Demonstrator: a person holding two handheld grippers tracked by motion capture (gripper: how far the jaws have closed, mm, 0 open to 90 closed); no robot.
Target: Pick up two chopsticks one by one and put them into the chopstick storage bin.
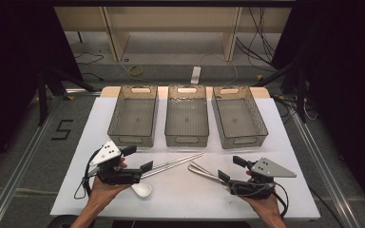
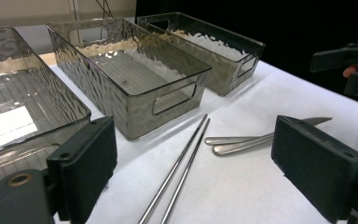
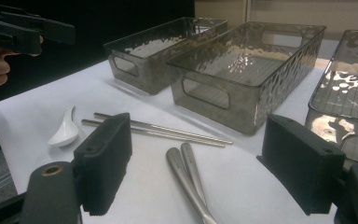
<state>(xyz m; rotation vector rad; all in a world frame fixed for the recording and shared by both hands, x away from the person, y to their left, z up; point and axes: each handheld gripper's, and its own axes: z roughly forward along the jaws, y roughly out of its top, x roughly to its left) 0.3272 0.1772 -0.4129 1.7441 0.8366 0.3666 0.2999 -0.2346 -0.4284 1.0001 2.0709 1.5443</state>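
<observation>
A pair of metal chopsticks (image 1: 173, 164) lies on the white table (image 1: 180, 199) in front of three see-through grey bins. Two metal utensil handles (image 1: 202, 171) lie side by side to the right of them. A white ceramic spoon (image 1: 142, 189) rests near the front, just below my left gripper (image 1: 138, 158). That gripper stands open and holds nothing; in the left gripper view the chopsticks (image 2: 179, 163) run between its jaws. My right gripper (image 1: 232, 168) is open too and holds nothing; the utensil handles (image 3: 186, 172) lie between its jaws.
The left bin (image 1: 132, 140), middle bin (image 1: 186, 140) and right bin (image 1: 244, 140) stand in a row at the back with nothing in them. Dark floor, cables and metal rails surround the table.
</observation>
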